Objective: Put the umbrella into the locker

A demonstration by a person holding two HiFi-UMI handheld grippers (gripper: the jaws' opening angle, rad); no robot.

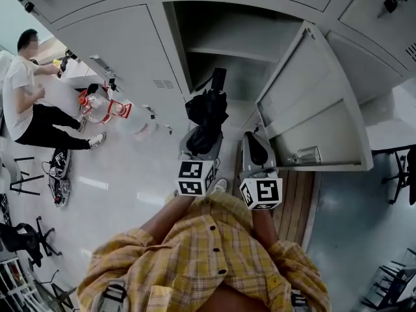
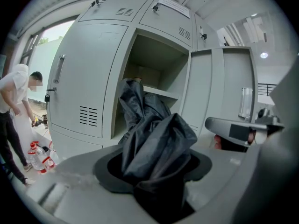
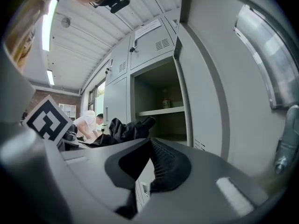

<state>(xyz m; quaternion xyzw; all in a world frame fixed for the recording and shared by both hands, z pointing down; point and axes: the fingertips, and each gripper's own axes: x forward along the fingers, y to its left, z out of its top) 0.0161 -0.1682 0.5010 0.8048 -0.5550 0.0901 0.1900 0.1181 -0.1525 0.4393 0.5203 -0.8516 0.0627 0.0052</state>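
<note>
At the far left a person (image 1: 26,90) in a white shirt and dark trousers is beside clear plastic bottles (image 1: 104,107) with red trim on the shiny pale floor. The left tongs (image 1: 198,147) clamp a black umbrella (image 2: 154,139), a folded, crumpled bundle of limp fabric. Its stubby handle points at the open compartment of the pale grey metal locker (image 1: 123,51); I cannot tell whether the tip is past the rim. A flat shelf (image 1: 227,52) crosses the boxy hollow. The smooth rectangular door (image 1: 312,103) stands open to the right. Beside it the right tongs (image 3: 150,146) have their ribbed black pads together, empty
</note>
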